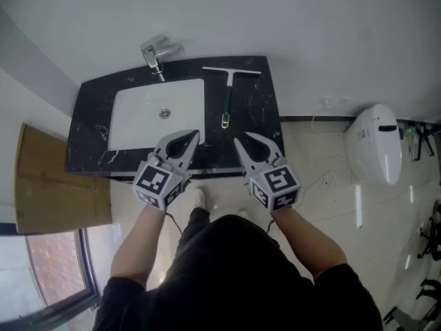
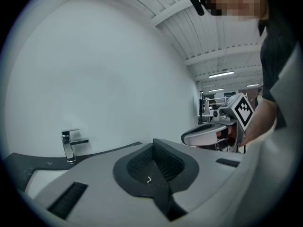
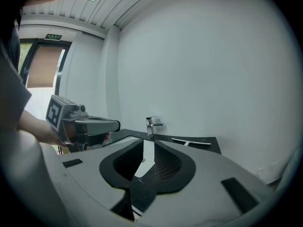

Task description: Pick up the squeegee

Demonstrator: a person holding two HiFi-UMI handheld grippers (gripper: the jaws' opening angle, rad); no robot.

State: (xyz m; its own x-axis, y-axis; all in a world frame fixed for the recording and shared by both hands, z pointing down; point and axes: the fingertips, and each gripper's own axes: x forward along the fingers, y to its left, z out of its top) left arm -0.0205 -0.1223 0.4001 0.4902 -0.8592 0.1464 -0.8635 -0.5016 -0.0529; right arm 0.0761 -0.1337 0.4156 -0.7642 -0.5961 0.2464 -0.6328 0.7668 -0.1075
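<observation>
Well, the person is standing at the black marble counter (image 1: pixel 265 126) with both arms stretched forward, and the two sets of tongs are hovering side by side over its near edge. The left tongs (image 1: pixel 189 139) are sitting clenched; in the left gripper view (image 2: pixel 154 143) the two dark pads are meeting at the tips with nothing caught between them. The right tongs (image 1: pixel 241 142) are sitting released. In the right gripper view (image 3: pixel 147 144) a narrow gap is showing between the pads, with only the pale basin (image 1: pixel 141 119) showing through it and no object inside.

The squeegee (image 1: pixel 228 94) is lying flat on the counter, on the strip to the right of the basin. Its blade is running crosswise at the far end, near the wall, and its dark handle is pointing back toward the person. It is lying well ahead of the right tongs, apart from both sets, with neither touching it. In the right gripper view the squeegee (image 3: pixel 191 142) is showing as a thin pale bar at the back of the counter, right of the chrome faucet (image 3: pixel 151 125).

That faucet (image 1: pixel 158 53) is standing behind the basin, and a white toilet (image 1: pixel 375 143) is sitting on the floor off to the right.
</observation>
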